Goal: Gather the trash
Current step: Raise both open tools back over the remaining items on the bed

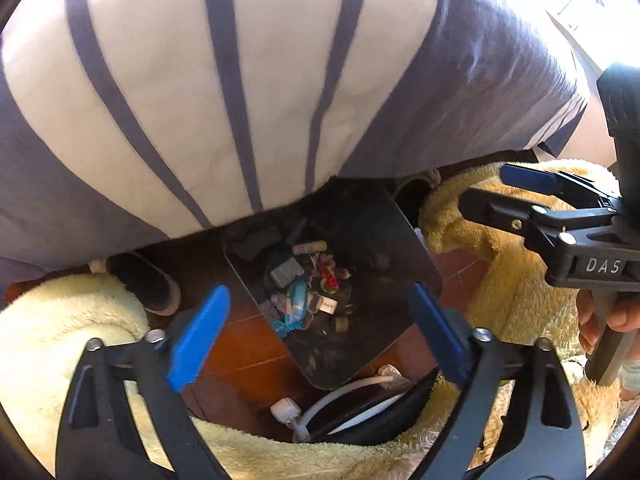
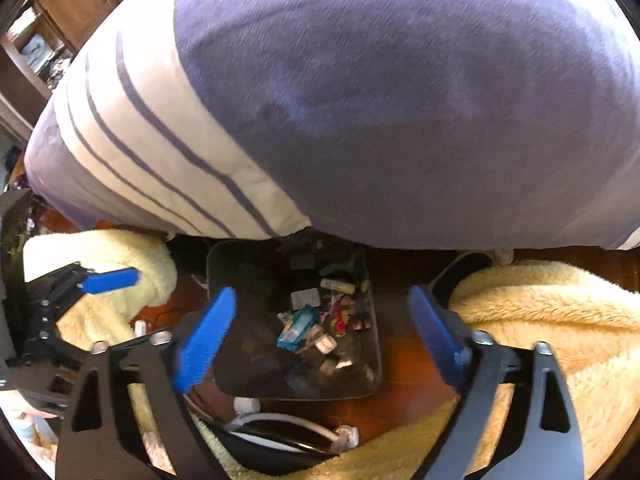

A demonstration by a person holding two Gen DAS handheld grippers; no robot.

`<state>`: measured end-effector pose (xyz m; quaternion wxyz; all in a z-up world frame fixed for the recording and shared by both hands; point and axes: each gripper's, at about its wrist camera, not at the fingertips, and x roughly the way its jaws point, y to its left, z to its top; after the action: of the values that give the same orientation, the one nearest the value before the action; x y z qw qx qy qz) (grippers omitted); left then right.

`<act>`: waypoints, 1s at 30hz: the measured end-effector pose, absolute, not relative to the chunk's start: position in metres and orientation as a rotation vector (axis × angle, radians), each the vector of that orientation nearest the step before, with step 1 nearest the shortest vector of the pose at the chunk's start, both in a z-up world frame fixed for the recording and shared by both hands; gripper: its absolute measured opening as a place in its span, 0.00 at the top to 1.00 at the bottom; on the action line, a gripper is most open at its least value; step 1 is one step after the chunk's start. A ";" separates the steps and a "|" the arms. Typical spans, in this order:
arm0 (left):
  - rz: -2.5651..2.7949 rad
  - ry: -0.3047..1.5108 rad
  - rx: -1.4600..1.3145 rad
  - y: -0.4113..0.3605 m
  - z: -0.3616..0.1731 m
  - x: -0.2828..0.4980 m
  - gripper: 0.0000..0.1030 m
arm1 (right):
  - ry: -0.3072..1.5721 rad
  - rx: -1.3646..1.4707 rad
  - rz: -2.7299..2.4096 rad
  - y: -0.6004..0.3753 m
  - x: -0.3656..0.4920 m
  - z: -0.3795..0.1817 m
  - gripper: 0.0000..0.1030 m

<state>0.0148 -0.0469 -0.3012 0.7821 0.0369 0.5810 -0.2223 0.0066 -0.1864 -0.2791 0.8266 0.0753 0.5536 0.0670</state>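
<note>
Both the left gripper (image 1: 320,332) and the right gripper (image 2: 320,336) hang with blue-padded jaws spread wide and nothing between them. Directly below and ahead of each stands the dark rectangular plastic bin (image 1: 416,264) (image 2: 240,280) on red-brown floor tiles (image 1: 244,348), with mixed wrappers and scraps of trash (image 1: 304,292) (image 2: 320,320) lying inside. A striped white-and-purple shirt (image 1: 200,80) fills the space above, and fluffy yellow fabric (image 1: 60,320) flanks both sides.
</note>
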 end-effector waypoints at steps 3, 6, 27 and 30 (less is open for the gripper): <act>-0.463 1.215 0.087 -0.041 -0.286 0.017 0.08 | 1.156 0.133 0.118 -0.191 0.009 -0.271 0.04; -0.452 1.171 0.062 -0.032 -0.266 0.020 0.08 | 1.125 0.158 0.107 -0.201 0.012 -0.257 0.04; -0.324 0.867 0.107 -0.010 -0.138 0.113 0.08 | 0.807 0.046 0.072 -0.226 0.093 -0.127 0.04; -0.326 0.853 0.107 -0.016 -0.131 0.139 0.08 | 0.797 0.050 0.051 -0.232 0.122 -0.120 0.04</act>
<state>0.1388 -0.0159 -0.1313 0.8962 0.0515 0.4115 -0.1574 0.1218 -0.2321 -0.1198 0.9211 0.0243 0.3879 0.0247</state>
